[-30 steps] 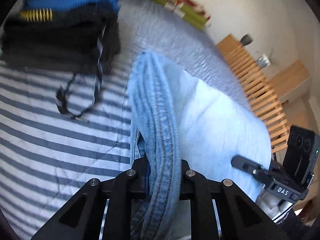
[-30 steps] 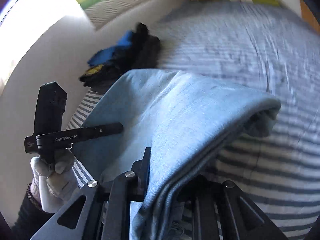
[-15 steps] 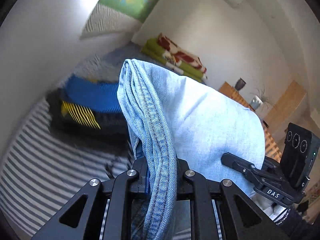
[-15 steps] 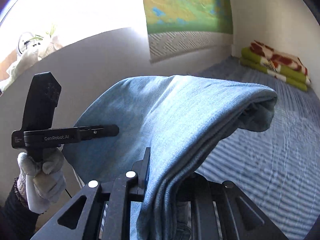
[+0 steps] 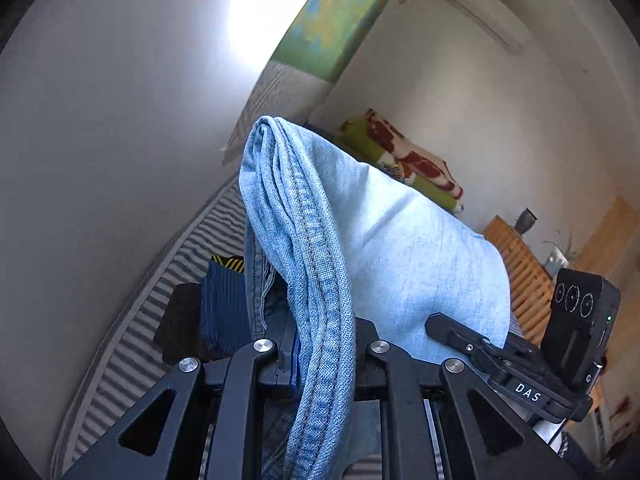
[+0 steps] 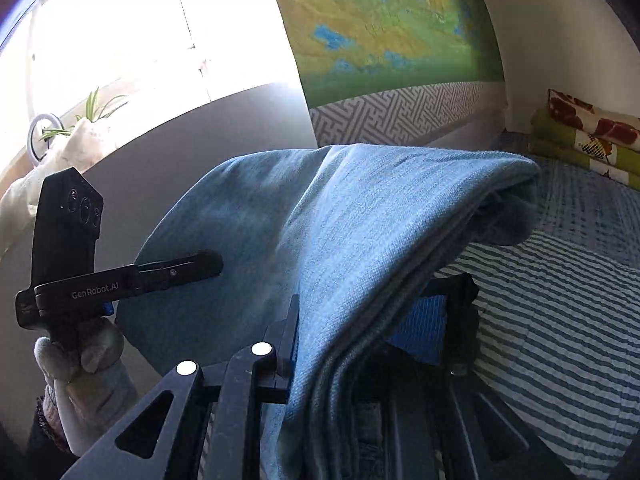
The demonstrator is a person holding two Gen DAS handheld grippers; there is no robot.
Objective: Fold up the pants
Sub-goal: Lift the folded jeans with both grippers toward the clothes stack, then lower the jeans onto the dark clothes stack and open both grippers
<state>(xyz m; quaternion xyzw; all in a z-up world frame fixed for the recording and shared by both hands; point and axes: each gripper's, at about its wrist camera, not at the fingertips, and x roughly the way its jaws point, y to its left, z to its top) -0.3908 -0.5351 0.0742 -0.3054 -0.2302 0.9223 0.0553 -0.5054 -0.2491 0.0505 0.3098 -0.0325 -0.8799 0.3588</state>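
Right now I have both grippers clamped on the folded jeans (image 5: 400,248), which hang in the air between them, above the striped bed cover (image 5: 132,344). From the left wrist view, my left gripper (image 5: 324,356) pinches a thick, stitched edge of the denim between its two fingers; the fabric rises ahead of the fingers, bends over at the top and spreads off to the right toward my right gripper (image 5: 460,332), whose black finger lies against the pale cloth. From the right wrist view, my right gripper (image 6: 320,360) bites on several stacked layers of the same jeans (image 6: 360,232). Only its left finger shows, the other being covered by cloth. The bundle runs up and to the right, ending in a rounded fold. On the left of that view I see the left gripper (image 6: 192,268), held by a gloved hand (image 6: 80,360), its finger pressed against the far side of the denim.

Below the jeans sits a pile of dark and blue clothes (image 5: 216,312) on the bed, partly hidden by the hanging fabric. At the far end of the bed lies a folded green blanket with red patches (image 5: 404,164). A large green and yellow map (image 6: 392,28) hangs on the wall, and a plant (image 6: 88,112) stands at the bright window.
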